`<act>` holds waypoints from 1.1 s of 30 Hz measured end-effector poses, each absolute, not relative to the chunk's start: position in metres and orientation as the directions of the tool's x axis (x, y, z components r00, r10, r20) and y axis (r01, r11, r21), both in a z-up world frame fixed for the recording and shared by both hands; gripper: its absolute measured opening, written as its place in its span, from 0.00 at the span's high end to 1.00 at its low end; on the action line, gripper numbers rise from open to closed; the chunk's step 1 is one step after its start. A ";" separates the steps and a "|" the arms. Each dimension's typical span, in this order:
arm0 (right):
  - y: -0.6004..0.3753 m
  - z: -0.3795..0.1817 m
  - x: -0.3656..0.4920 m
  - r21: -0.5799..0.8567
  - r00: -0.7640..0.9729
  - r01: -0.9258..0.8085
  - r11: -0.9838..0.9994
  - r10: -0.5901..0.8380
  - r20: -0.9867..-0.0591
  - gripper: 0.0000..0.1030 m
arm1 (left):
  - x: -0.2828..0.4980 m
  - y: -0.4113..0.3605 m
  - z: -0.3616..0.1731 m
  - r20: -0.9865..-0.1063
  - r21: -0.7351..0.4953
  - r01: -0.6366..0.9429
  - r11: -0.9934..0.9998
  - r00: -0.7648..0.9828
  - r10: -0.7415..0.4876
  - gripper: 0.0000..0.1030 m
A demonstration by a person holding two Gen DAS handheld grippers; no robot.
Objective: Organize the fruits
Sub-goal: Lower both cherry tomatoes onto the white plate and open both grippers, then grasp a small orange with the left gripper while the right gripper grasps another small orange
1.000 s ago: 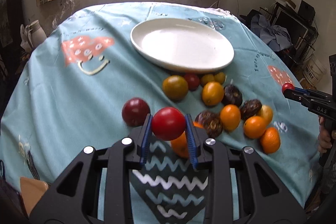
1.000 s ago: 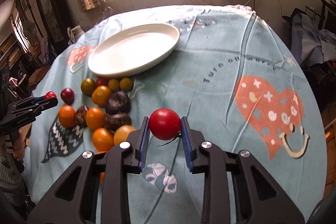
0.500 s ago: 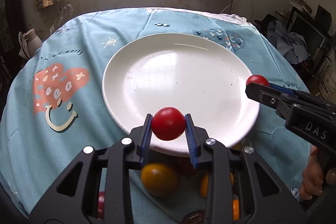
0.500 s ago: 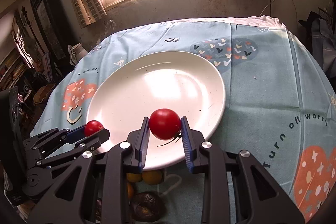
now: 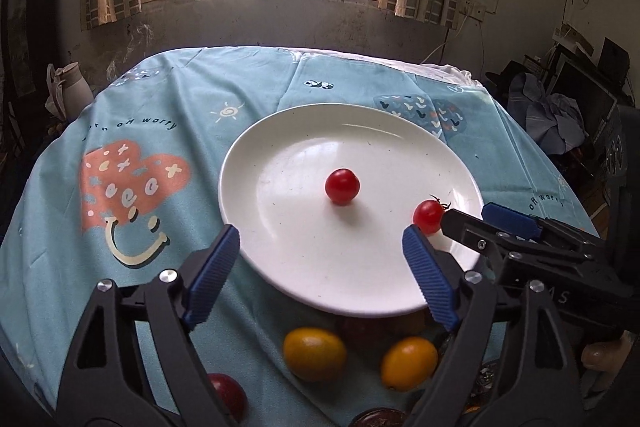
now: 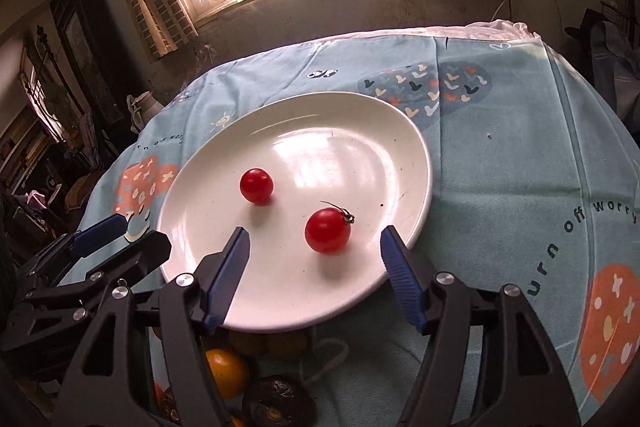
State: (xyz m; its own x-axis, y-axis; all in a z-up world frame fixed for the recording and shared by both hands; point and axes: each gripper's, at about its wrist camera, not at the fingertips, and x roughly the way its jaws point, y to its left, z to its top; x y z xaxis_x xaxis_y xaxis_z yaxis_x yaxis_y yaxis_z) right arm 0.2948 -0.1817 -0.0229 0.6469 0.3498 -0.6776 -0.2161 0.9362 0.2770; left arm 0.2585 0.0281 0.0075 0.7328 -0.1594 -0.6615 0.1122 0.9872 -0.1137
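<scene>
A white plate (image 5: 288, 187) (image 6: 360, 155) lies on the blue tablecloth with two red cherry tomatoes on it. The plain tomato (image 5: 342, 186) (image 6: 256, 185) rests near the plate's middle, ahead of my left gripper (image 5: 320, 243), whose jaws are opening with nothing between them. The stemmed tomato (image 5: 429, 217) (image 6: 327, 235) lies on the plate between the opening jaws of my right gripper (image 6: 316, 239), untouched by the pads. Each gripper shows in the other's view: the right gripper (image 5: 470, 217) at the plate's right rim, the left gripper (image 6: 140, 233) at its left rim.
Loose fruit lies below the plate's near rim: two orange-yellow tomatoes (image 5: 315, 353) (image 5: 408, 363), a dark red one (image 5: 226, 397) and a dark brown fruit (image 6: 276, 401). A white jug (image 5: 72, 93) stands beyond the table's left edge. Clutter fills the room on the right.
Both grippers carried a red tomato from the fruit pile to over the plate, then opened. The two tomatoes now lie free on the plate.
</scene>
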 end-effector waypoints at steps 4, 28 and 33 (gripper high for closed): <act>-0.192 -0.003 0.273 0.300 0.681 -0.215 0.929 0.363 -0.636 0.34 | 0.242 0.041 0.014 -0.646 -0.129 0.097 0.987 0.747 -0.158 0.15; -0.241 -0.009 0.091 0.278 0.778 -0.264 0.924 0.374 -0.505 0.09 | 0.116 0.062 -0.031 -0.699 -0.073 0.157 0.985 0.696 -0.163 0.05; -0.243 -0.012 0.092 0.285 0.771 -0.253 0.925 0.371 -0.518 0.09 | 0.124 0.059 -0.040 -0.738 -0.086 0.164 0.983 0.652 -0.173 0.06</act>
State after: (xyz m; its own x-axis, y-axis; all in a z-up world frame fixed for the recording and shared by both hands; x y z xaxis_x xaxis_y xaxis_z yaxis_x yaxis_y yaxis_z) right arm 0.0923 -0.2427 -0.0122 0.7707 0.3707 -0.5183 -0.2531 0.9246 0.2849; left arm 0.1237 0.0593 -0.0399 0.6519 -0.1735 -0.7382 0.1642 0.9827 -0.0859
